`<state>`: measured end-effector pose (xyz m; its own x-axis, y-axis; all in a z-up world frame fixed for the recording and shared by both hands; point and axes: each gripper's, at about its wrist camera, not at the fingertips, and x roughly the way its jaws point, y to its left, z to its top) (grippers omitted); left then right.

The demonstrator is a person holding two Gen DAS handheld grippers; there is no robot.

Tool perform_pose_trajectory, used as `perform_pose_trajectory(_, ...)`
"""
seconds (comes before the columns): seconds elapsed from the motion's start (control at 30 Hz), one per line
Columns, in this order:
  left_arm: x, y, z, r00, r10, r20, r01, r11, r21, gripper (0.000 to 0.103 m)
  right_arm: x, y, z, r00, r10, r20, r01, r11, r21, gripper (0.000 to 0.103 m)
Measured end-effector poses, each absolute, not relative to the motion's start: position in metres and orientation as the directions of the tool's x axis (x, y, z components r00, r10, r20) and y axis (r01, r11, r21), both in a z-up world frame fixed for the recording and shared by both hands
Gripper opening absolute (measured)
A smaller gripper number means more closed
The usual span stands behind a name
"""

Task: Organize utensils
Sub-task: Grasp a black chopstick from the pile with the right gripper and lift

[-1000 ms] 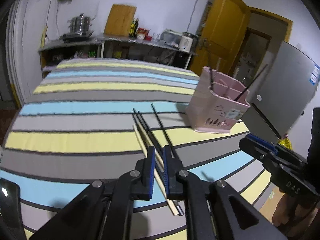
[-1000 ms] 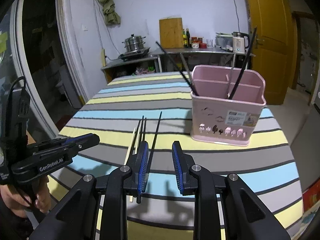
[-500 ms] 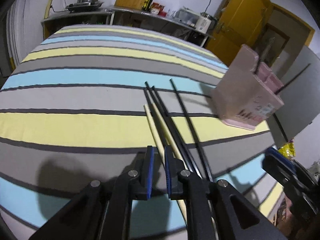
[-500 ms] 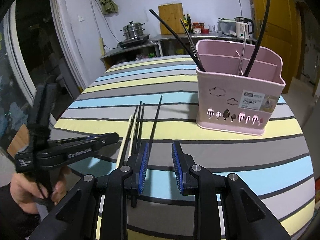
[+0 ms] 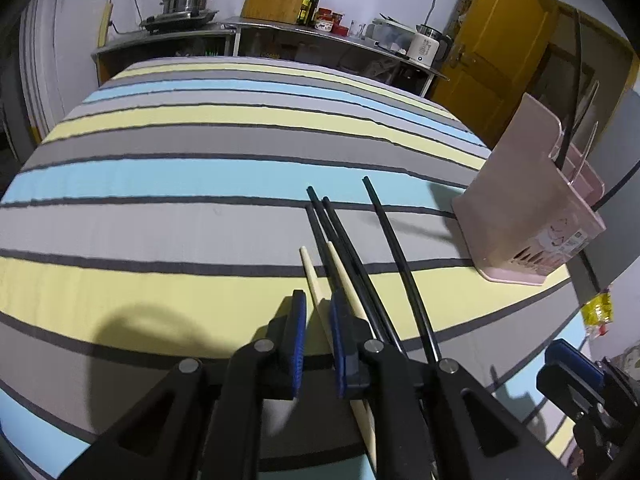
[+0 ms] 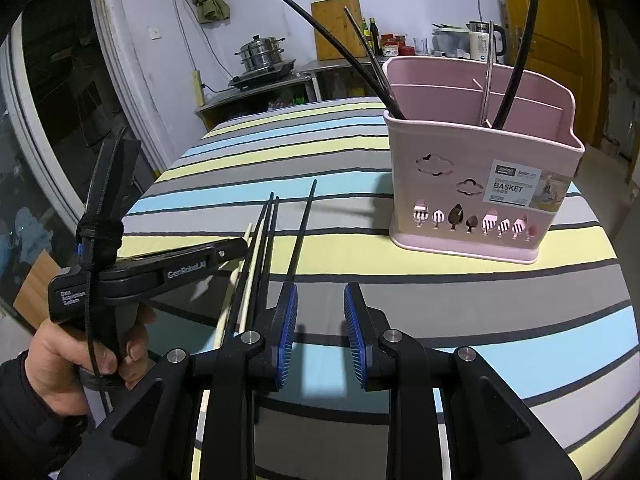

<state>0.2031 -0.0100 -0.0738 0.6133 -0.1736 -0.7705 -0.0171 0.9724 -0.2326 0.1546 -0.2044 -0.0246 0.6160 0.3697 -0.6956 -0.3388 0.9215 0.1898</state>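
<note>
Several black chopsticks (image 5: 340, 240) and two pale wooden chopsticks (image 5: 310, 268) lie side by side on the striped tablecloth (image 5: 160, 184). My left gripper (image 5: 318, 312) hangs low over their near ends. Its jaws are opening, and one pale chopstick runs between them without being pressed. In the right wrist view its fingertip (image 6: 236, 247) sits by the same chopsticks (image 6: 266, 240), held by a hand (image 6: 80, 352). My right gripper (image 6: 320, 304) is open and empty, just right of the bundle. The pink basket (image 6: 472, 184) stands beyond it, holding black chopsticks and a metal utensil.
The basket (image 5: 520, 216) is at the table's right side, near the edge. Behind the table, a counter (image 5: 280, 32) carries a steel pot, a cutting board, bottles and a kettle. A yellow door (image 5: 500, 40) is at the back right. The right gripper (image 5: 580, 384) shows at lower right.
My left gripper has dropped and moved forward onto the chopsticks, and its jaws have spread a little. The right gripper has sunk slightly, closer to the table and basket.
</note>
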Motion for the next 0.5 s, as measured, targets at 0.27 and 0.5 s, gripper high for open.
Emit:
perform_pose_trajectory(0.27,0.197,-0.007,-0.072,0.614,-0.148,-0.775,0.017,0.984,-0.175,0.016,0.155,-0.204,-0.025,0.613,0.371,-0.697,-0.339,0.921,0.192,0.025)
perform_pose_trajectory(0.5,0.201,0.001,-0.07,0.596,-0.145,-0.79,0.078,0.989,-0.123,0.011,0.169,-0.19,-0.028,0.603,0.375,-0.704,-0.358,0.916,0.181,0.025)
